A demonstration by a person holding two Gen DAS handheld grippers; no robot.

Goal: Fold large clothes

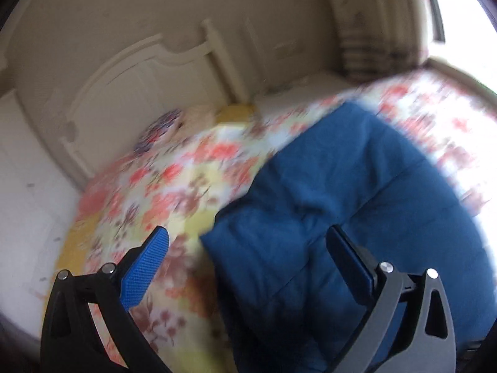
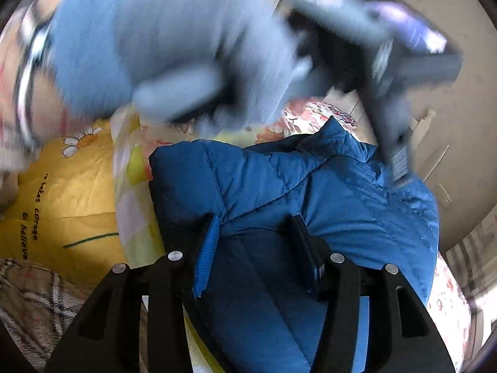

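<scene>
With the blue quilted jacket (image 2: 310,192) bunched on the floral bed cover (image 1: 174,186), both the left hand-held gripper (image 1: 248,255) and right hand-held gripper (image 2: 253,248) gape empty above it; pinch one hem corner each before folding.

Walls: we see plain beige plaster walls (image 1: 124,15) around the bed.
Headboard: we make out a cream carved wooden headboard (image 1: 130,71) with a curved top and upright posts, blurred.
Bed cover: we see a floral bedspread (image 1: 174,186) in red, pink and pale yellow squares.
Pillow: we see a yellow pillowcase (image 2: 71,192) printed with a white daisy and dark lettering.
Blanket: we find a beige checked fleece blanket (image 2: 37,304) just beside the yellow pillowcase.
Window: we see a bright overexposed window (image 1: 459,9) at the upper right.
Curtain: we note a striped beige curtain (image 1: 372,46) hanging beside the window.
Light: we read it as daylight, washing out the bedspread's far side.
</scene>
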